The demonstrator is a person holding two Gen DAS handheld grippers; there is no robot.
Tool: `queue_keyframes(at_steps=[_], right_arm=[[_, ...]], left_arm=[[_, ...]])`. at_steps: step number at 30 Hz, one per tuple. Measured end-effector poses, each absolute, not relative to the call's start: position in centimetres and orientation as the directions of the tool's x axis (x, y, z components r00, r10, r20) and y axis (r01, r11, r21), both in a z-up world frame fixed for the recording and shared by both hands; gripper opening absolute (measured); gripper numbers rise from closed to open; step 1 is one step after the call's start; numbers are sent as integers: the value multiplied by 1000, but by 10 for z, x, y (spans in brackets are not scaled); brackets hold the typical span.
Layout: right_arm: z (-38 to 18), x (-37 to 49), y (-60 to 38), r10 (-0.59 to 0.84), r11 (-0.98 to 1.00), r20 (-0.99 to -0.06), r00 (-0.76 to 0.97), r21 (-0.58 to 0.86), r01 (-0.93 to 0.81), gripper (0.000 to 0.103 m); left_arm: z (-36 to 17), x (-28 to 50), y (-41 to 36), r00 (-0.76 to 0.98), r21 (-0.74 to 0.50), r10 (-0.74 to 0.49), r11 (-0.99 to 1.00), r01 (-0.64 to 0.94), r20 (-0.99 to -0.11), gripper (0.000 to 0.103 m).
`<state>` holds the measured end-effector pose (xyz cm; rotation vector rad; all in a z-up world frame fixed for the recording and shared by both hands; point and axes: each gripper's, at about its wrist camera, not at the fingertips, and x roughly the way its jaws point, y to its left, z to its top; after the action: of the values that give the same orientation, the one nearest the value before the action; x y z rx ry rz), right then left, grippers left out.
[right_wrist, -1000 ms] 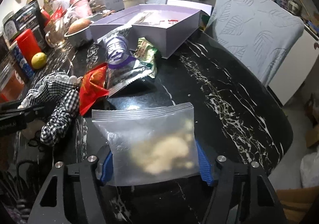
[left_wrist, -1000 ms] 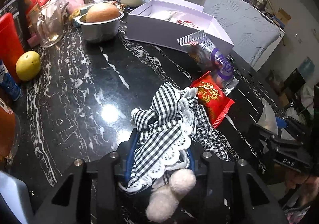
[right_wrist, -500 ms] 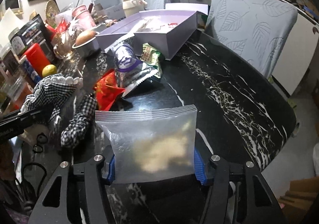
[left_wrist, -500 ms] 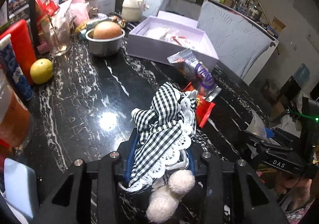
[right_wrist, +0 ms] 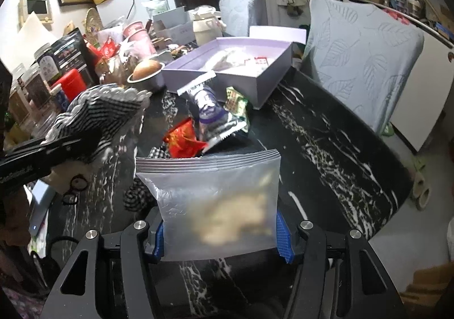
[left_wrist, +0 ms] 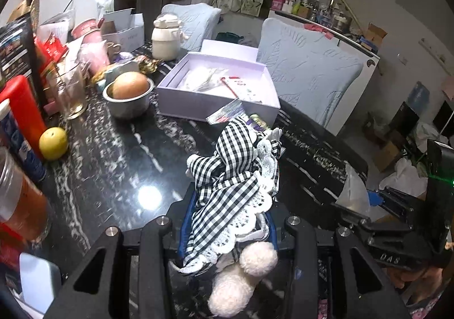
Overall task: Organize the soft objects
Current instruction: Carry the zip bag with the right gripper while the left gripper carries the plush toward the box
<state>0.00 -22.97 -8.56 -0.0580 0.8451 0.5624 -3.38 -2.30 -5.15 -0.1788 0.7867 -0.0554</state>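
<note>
Black marbled counter (left_wrist: 119, 165) with clutter at its far edge. Left gripper (left_wrist: 227, 222): jaws closed on a checked cloth (left_wrist: 229, 177), held above the counter. Right gripper (right_wrist: 222, 236): jaws closed on a zip bag (right_wrist: 218, 205), also aloft. An open lilac box (left_wrist: 218, 103), probably the destination, lies ahead of both loads, past the snack packets (right_wrist: 210, 117); neither hand is clearly nearer.
</note>
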Motion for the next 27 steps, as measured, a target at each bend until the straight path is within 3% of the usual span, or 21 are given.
queue_keyframes(at_steps=[27], right_arm=[[-18, 79, -227, 498, 837, -599, 628, 142, -528, 59]], left_arm=[[10, 57, -48, 798, -124, -151, 988, 96, -583, 40]])
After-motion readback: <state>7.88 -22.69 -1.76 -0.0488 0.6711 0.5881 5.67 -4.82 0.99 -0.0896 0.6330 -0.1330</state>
